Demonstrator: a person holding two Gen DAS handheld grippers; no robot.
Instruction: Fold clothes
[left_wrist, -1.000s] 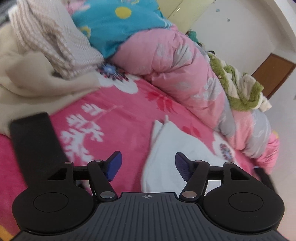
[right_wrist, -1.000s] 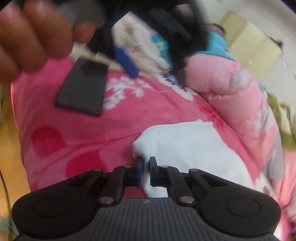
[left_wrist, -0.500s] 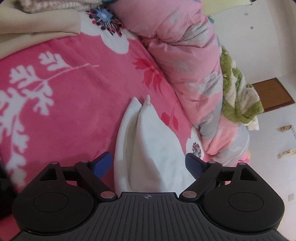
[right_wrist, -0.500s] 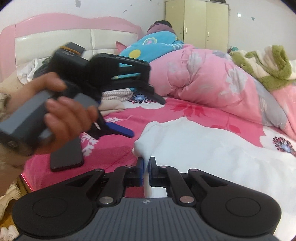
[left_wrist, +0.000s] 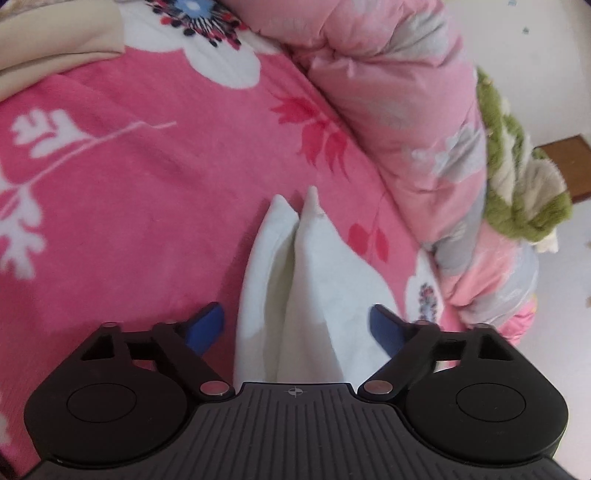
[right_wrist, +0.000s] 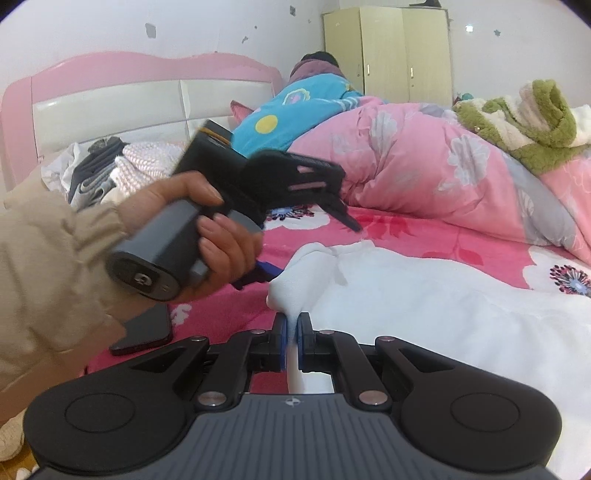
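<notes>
A white garment (right_wrist: 424, 295) lies on the pink flowered bed cover (left_wrist: 147, 184). My right gripper (right_wrist: 291, 338) is shut on a bunched corner of it near the bed's front edge. In the left wrist view the same white garment (left_wrist: 314, 288) shows as a narrow folded ridge that runs between the spread blue fingertips of my left gripper (left_wrist: 297, 325), which is open and hangs just above the cloth. The right wrist view shows the left gripper (right_wrist: 303, 181) held by a hand (right_wrist: 218, 243) in a beige sleeve, to the left of the pinched corner.
A rolled pink quilt (right_wrist: 443, 173) lies along the far side, with a green and white fleece (right_wrist: 524, 122) on it. A heap of clothes (right_wrist: 110, 166) sits by the pink headboard (right_wrist: 110, 92). A black phone (right_wrist: 147, 328) lies near the bed edge. Beige cloth (left_wrist: 55, 55) is at upper left.
The left gripper has come down and forward over the white garment, which now lies between its open fingers. The right gripper keeps its hold on the corner.
</notes>
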